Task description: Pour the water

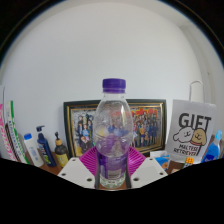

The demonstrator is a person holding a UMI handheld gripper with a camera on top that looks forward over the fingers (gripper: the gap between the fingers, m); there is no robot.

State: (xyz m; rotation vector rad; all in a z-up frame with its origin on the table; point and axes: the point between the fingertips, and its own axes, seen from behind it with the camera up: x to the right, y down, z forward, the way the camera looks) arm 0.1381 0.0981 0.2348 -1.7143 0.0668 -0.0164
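A clear plastic water bottle (pixel 113 120) with a purple cap and a purple label stands upright between my fingers. My gripper (pixel 112 162) is shut on it: the pink pads (pixel 90 160) press against the lower body from both sides. The bottle's base shows just above the white finger bodies, with a strip of brown surface under it; I cannot tell whether it rests there or hangs just above. No cup or other vessel for water is in view.
Behind the bottle a framed picture (pixel 150 122) leans on a white wall. Several small bottles (pixel 42 148) stand beyond the left finger. A white box marked GIFT (pixel 191 135) and a blue-topped bottle (pixel 212 148) stand beyond the right finger.
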